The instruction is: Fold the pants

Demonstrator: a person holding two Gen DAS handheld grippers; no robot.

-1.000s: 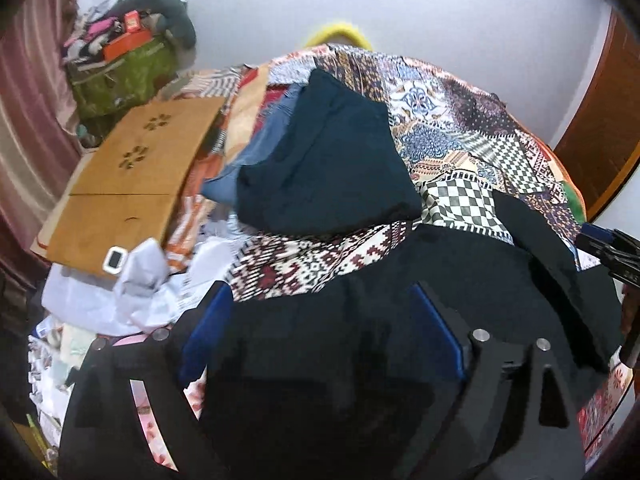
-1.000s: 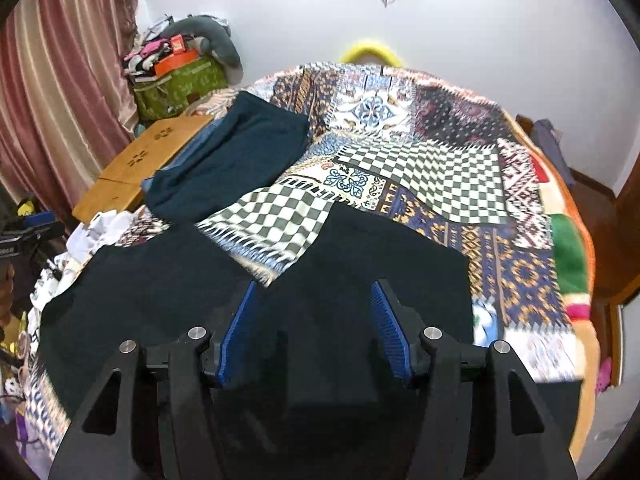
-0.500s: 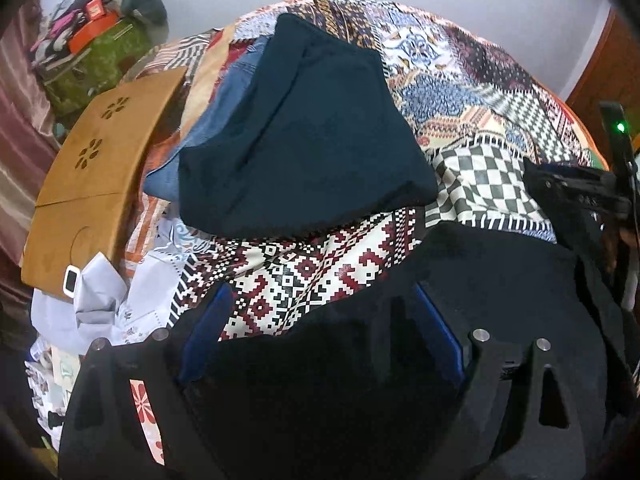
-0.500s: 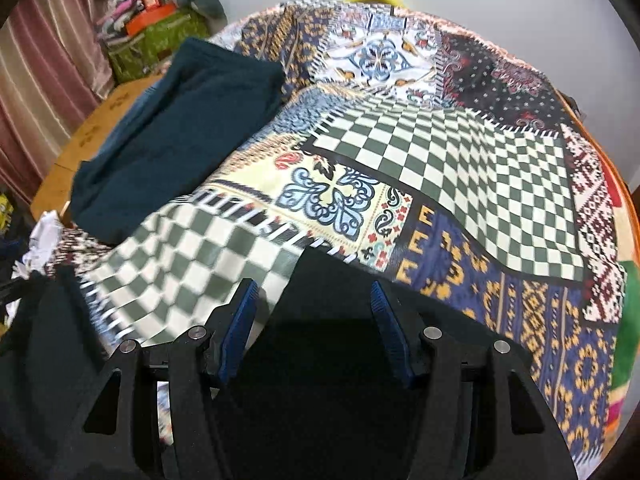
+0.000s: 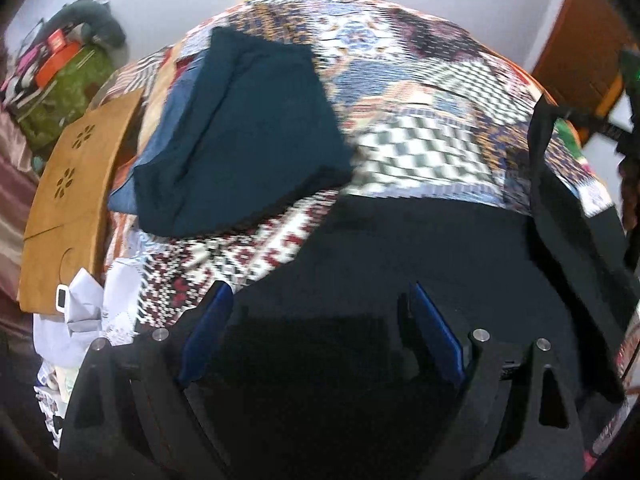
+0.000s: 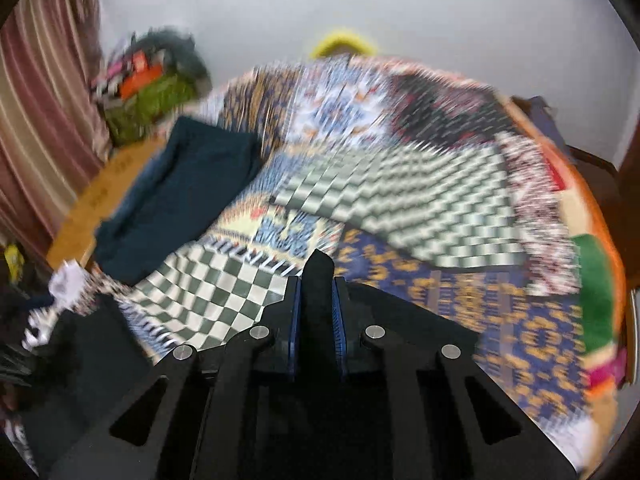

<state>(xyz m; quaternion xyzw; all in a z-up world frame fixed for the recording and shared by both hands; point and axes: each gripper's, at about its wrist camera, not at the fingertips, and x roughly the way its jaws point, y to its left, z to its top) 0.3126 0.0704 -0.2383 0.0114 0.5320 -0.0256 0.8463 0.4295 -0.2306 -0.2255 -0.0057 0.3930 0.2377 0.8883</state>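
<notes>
The black pants lie on the patchwork bedspread close in front of me. My left gripper is open just above the black cloth, holding nothing. My right gripper is shut on a fold of the black pants, which sticks up between the blue pads. In the left wrist view one leg of the pants rises in a strip at the right toward the right gripper. More black cloth lies at the lower left of the right wrist view.
A folded dark teal garment lies on the bed's left part, over a blue one. A brown wooden board and crumpled white cloth are at the left edge. A green bag with clutter stands by the wall.
My right gripper has shut on a fold of the black pants and lifted it. The left gripper has stayed open and shifted slightly over the pants. Both views are blurred by motion.
</notes>
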